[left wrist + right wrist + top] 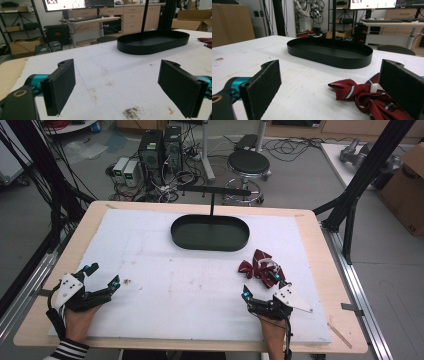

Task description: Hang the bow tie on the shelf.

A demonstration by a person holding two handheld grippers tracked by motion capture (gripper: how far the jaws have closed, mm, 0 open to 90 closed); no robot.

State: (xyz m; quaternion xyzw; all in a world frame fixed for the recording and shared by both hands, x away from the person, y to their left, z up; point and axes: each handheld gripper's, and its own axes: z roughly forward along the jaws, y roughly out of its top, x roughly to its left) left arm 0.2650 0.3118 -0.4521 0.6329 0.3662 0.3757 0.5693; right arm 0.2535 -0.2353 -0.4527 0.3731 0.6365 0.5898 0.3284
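Though open — right claw (332, 87) beside tie (362, 96)

Left gripper (101, 275) and right gripper (265, 287): jaws wide apart, nothing between; hands low, well apart.

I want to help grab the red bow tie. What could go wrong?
The crumpled dark-red striped fabric bow tie lies off to one side of the open right hand-held gripper, so the jaws might catch only a loose fold and drop it. Its white plastic clip could slip or snag.
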